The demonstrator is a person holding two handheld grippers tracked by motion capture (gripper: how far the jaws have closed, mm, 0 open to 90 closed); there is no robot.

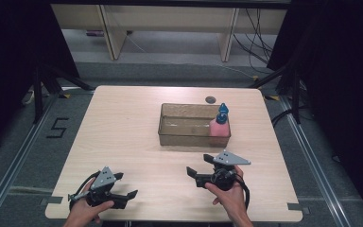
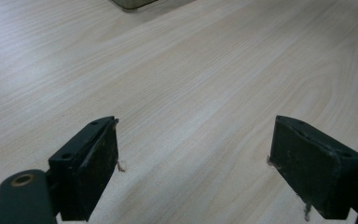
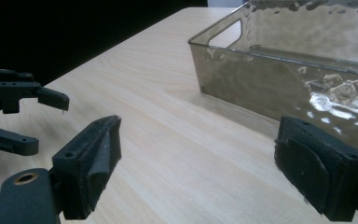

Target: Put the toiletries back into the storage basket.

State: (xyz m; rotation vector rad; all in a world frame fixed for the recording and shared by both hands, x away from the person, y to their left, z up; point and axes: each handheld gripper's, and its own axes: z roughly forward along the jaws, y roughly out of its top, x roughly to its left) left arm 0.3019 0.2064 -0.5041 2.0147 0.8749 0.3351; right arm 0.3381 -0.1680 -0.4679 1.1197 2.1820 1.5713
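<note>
The table [image 1: 123, 137] is pale wood — a light beige with fine, darker grain lines running across it, plain in the left gripper view. On it sits a bin [image 1: 185, 138] of smoky brown see-through plastic, its walls rippled and catching white glints in the right gripper view. Inside it stands a bottle [image 1: 220, 126] with a pink body and a blue top. A small dark round spot [image 1: 211, 99] marks the tabletop beyond the bin. The left gripper [image 1: 128, 198] and the right gripper [image 1: 194, 175] are black, each with a grey plate on top — their jaws matt black. The floor [image 1: 38, 151] is grey, with a black "5" [image 1: 57, 127] marked on it.
</note>
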